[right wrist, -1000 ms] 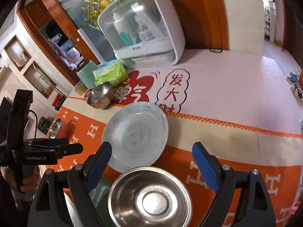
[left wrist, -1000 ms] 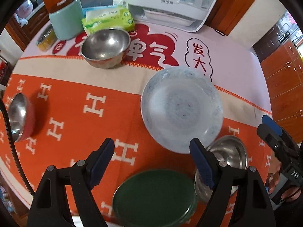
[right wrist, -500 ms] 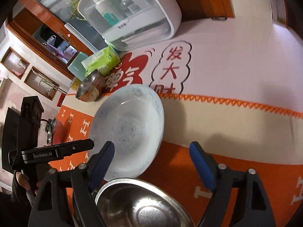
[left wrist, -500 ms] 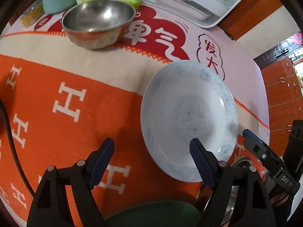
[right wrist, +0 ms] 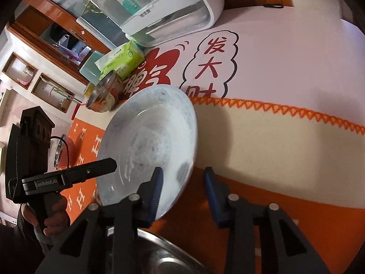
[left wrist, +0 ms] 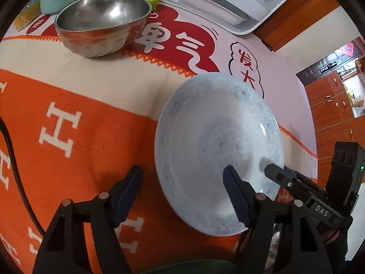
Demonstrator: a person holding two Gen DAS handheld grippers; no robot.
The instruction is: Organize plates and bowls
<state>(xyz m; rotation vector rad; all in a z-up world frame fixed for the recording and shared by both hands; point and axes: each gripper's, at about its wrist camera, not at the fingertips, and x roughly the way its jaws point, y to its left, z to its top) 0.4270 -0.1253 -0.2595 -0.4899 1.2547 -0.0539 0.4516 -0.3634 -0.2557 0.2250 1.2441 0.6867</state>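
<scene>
Plate [left wrist: 219, 150], pale blue, empty, straddled at near rim by closing left gripper [left wrist: 182, 194] and closing right gripper [right wrist: 183, 189], neither yet pinching. Steel bowl [left wrist: 102, 22] empty behind.

Home dining room (wooden cabinets [left wrist: 330, 105], tablecloth [left wrist: 68, 105]).

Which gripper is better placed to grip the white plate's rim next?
Right. The right gripper straddles the white plate's near rim, jaws closing narrowly. The left gripper straddles the opposite rim more widely.
</scene>
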